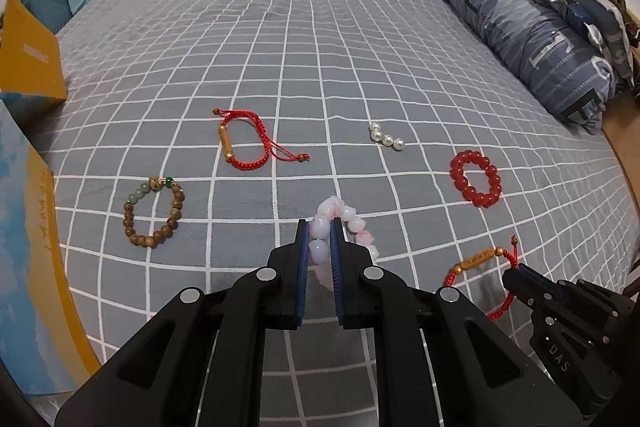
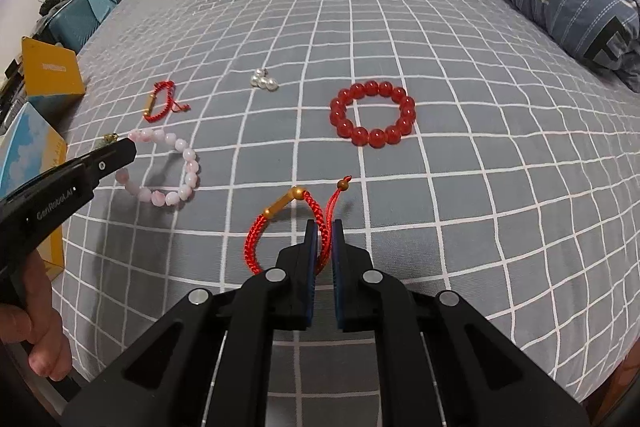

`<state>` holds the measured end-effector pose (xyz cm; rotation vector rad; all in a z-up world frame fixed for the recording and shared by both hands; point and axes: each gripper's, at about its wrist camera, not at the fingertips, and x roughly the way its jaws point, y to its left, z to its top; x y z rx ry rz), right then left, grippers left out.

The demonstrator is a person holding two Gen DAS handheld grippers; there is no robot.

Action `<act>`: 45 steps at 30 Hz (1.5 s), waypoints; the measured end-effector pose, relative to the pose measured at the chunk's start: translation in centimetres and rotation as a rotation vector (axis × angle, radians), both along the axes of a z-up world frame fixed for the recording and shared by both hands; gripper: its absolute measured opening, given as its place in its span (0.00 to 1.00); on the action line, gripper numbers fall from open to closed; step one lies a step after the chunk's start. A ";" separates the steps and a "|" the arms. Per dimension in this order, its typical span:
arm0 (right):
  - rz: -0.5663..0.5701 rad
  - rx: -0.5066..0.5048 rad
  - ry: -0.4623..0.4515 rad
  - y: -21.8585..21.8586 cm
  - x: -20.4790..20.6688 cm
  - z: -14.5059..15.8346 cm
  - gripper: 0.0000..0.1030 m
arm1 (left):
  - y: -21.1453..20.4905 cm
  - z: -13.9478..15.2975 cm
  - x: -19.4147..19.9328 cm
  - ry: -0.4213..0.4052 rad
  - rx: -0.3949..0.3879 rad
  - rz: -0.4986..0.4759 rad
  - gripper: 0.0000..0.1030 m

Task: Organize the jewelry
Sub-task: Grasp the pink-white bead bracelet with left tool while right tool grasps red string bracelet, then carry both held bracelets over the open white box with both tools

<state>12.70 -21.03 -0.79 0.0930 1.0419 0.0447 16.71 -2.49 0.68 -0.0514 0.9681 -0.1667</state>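
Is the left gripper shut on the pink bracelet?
Yes. The left gripper has its blue pads pressed on beads of the pink bracelet.

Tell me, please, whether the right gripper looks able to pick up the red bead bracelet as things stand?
Probably not yet. The right gripper is shut on a red cord bracelet, so its jaws are taken. The way to the red bead bracelet on the bedsheet looks clear otherwise.

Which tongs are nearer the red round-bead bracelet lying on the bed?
Right. The right tongs, gripping a red cord bracelet, sit just before the red round-bead bracelet; the left tongs are farther left.
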 end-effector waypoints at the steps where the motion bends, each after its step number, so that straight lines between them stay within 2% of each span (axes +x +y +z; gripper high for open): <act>1: -0.001 0.000 -0.005 0.0 -0.1 0.2 0.06 | 0.2 0.3 -0.2 -0.004 -0.004 0.000 0.10; 19: -0.013 -0.028 -0.101 2.4 -2.2 4.0 0.06 | 4.1 5.0 -4.3 -0.081 -0.014 0.015 0.10; 24: -0.008 -0.045 -0.131 3.8 -2.6 5.2 0.06 | 5.7 6.3 -5.5 -0.107 0.012 0.043 0.10; 35: 0.033 -0.062 -0.229 8.2 -2.8 8.3 0.06 | 9.5 10.8 -8.8 -0.218 -0.008 0.083 0.10; 45: 0.125 -0.034 -0.318 14.9 -3.3 11.2 0.06 | 13.7 14.3 -12.4 -0.318 0.017 0.167 0.10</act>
